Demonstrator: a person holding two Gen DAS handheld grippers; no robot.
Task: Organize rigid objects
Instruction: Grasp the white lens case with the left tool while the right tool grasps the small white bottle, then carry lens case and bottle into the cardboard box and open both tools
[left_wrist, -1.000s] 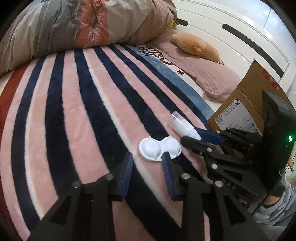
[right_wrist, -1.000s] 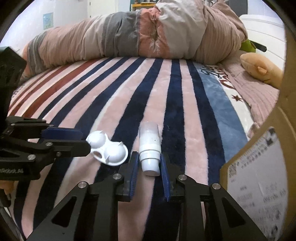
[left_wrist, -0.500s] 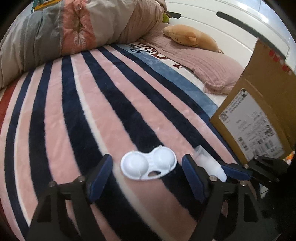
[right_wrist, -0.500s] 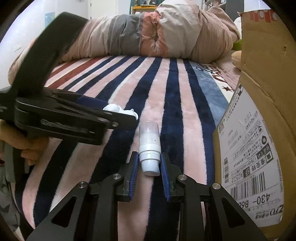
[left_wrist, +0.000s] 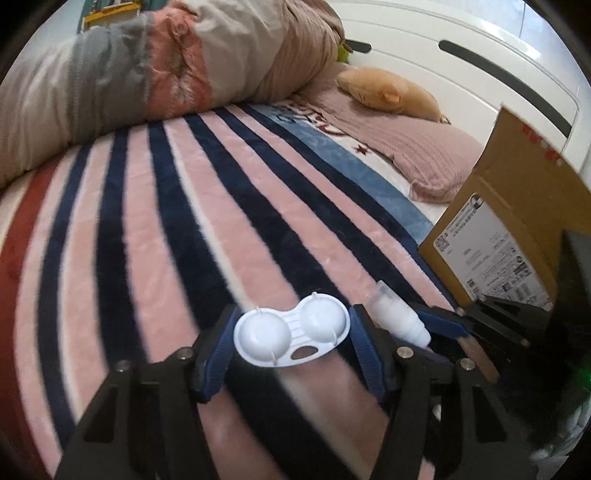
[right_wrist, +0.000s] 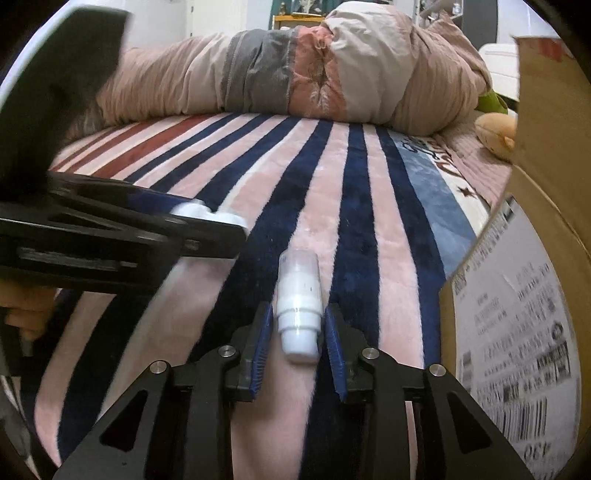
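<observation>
— Lens case (left_wrist: 291, 334), where is it sitting right now?

— Between the blue pads of the left gripper (left_wrist: 291, 314), low over the striped blanket (left_wrist: 184, 221). Its jaws have just been closing, and each pad meets one rounded end of the case, so I read it as gripped across its long axis.

— Why across the length?

— Probably because the two domes give the pads firm ends to bear on, while the thin flat rim would be harder to pinch.

— And the other tool?

— The right gripper (right_wrist: 298, 307) has the small white bottle (right_wrist: 299, 295) lying lengthwise between its pads, narrow end toward the camera and clear cap pointing away. Its jaws have just been opening, and a sliver of gap shows on each side, so the hold looks released and the bottle seems to be resting on the blanket.

— Where is all this heading?

— My guess is the cardboard box (left_wrist: 517, 206), which stands on the bed just to the right of both tools, flap raised.

— How are the hands posed?

— Both grippers slant down toward the bed, side by side. In the right wrist view the left one reaches in level from the left edge, with a person's hand (right_wrist: 22, 314) behind it
</observation>
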